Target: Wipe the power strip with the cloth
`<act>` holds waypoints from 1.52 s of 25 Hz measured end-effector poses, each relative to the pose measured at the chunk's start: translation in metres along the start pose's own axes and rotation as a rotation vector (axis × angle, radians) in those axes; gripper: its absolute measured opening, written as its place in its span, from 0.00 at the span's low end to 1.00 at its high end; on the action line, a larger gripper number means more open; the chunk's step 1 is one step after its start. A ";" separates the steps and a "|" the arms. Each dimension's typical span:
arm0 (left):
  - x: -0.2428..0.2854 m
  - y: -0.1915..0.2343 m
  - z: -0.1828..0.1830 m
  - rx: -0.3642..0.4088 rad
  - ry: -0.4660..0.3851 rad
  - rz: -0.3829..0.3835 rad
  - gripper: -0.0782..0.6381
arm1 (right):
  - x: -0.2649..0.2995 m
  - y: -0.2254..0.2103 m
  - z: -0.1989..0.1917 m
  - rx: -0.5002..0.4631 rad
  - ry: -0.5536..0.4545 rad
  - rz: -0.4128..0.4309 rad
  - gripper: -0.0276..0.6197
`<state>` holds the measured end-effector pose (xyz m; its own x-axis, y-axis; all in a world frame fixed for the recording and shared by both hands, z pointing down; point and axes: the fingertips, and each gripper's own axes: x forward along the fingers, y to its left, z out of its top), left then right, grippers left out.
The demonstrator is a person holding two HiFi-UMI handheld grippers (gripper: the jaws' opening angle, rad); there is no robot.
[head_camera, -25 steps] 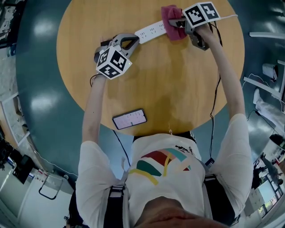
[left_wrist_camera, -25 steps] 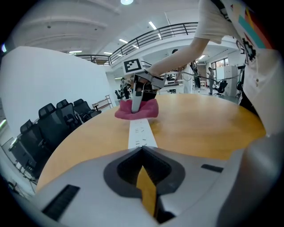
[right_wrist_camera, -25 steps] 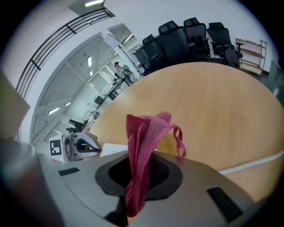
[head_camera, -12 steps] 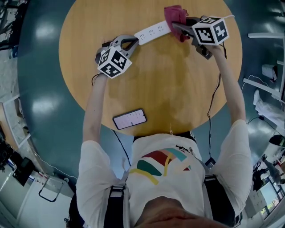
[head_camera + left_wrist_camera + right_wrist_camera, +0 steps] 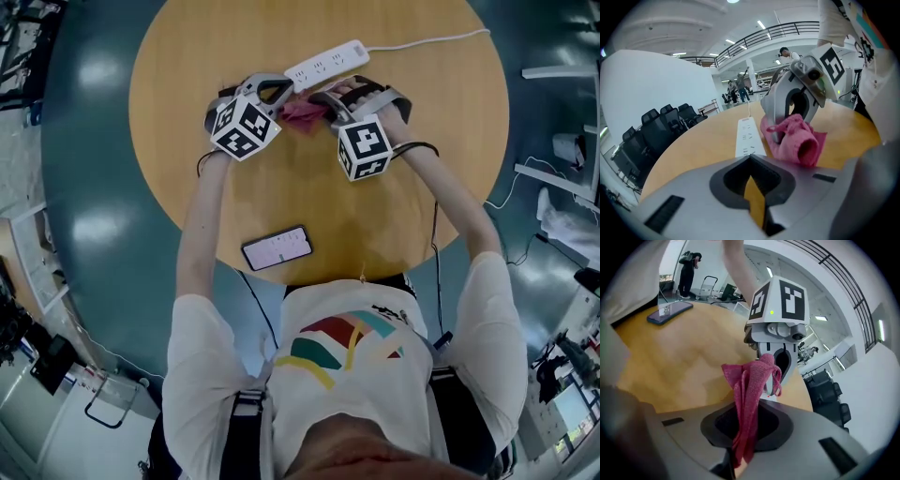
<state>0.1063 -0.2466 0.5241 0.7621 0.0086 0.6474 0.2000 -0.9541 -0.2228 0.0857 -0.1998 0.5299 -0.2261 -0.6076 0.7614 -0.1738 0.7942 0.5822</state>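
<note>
Head view: right gripper [image 5: 323, 101] has come back off the power strip [image 5: 328, 64]. A second ago it had the cloth [image 5: 303, 112] on the strip's far right end. Now cloth and jaws sit on the near side of the strip, right next to the left gripper [image 5: 281, 87]. Strip is fully uncovered, with its cord [image 5: 427, 40] trailing right across the table [image 5: 422, 187]. Left gripper hasn't moved and is parked at the strip's left end. Phone [image 5: 276, 248] is in the same spot by the near table edge.

Left gripper view: left gripper's jaws are closed together with nothing in them. Strip [image 5: 749, 136] runs away from just ahead of the tips; can't tell if they touch it. Cloth [image 5: 797, 143] hangs bunched from the right gripper just right of the strip, lower edge on the wood, not on the strip.

Right gripper view: jaws are clamped on the cloth [image 5: 752, 380], a pink fold standing up out of the pinch and flopping forward. Left gripper faces it at close range. Phone is at far left.

My read: that pass over the right end is finished. Either the left half gets wiped next or the wipe is wrapping up; can't say which.
</note>
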 end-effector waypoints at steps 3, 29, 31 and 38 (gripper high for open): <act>0.001 -0.001 -0.002 0.011 0.001 -0.001 0.17 | 0.012 -0.007 0.002 -0.032 0.014 -0.056 0.10; 0.005 -0.007 -0.001 0.049 -0.014 -0.026 0.17 | -0.014 -0.029 -0.175 0.026 0.324 -0.169 0.10; 0.006 -0.009 -0.001 0.043 -0.018 -0.024 0.17 | -0.016 -0.032 -0.185 0.029 0.337 -0.172 0.10; 0.002 -0.006 -0.004 0.037 -0.030 -0.010 0.17 | -0.031 -0.079 -0.132 0.111 0.107 -0.090 0.10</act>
<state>0.1043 -0.2418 0.5292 0.7783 0.0272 0.6274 0.2296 -0.9422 -0.2440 0.2330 -0.2436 0.4982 -0.1026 -0.6679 0.7371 -0.2945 0.7282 0.6189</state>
